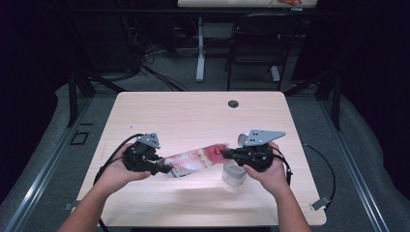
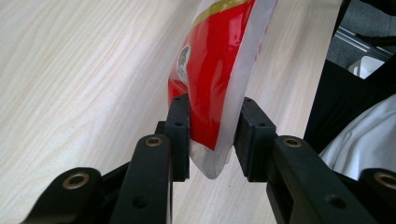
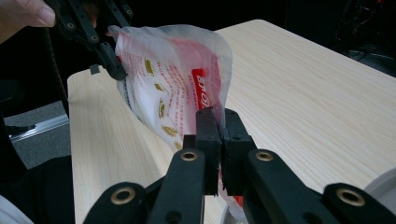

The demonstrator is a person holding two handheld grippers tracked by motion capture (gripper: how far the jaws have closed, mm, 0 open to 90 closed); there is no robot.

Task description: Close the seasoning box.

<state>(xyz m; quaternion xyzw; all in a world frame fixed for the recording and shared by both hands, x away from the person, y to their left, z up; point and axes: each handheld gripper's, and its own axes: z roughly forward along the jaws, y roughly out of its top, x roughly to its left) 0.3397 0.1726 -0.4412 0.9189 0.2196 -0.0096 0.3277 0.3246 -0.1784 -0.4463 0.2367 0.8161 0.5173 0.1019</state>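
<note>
A red and white plastic bag [image 1: 193, 162] hangs stretched between both grippers, just above the light wooden table [image 1: 193, 116]. My left gripper [image 1: 167, 169] is shut on the bag's left end; in the left gripper view its pads [image 2: 180, 135] pinch the bag [image 2: 219, 70] from both sides. My right gripper [image 1: 225, 153] is shut on the bag's right end, its jaws tight together on the thin plastic [image 3: 220, 135]. In the right gripper view the bag [image 3: 173, 79] billows toward the left gripper [image 3: 109, 56]. A white cup [image 1: 233, 175] stands on the table under the right gripper.
A round cable hole [image 1: 233, 103] lies near the table's far edge. Behind the table stand a black chair [image 1: 256, 43] and a white table leg [image 1: 200, 48]. A cable runs off the right side to a small device [image 1: 319, 204].
</note>
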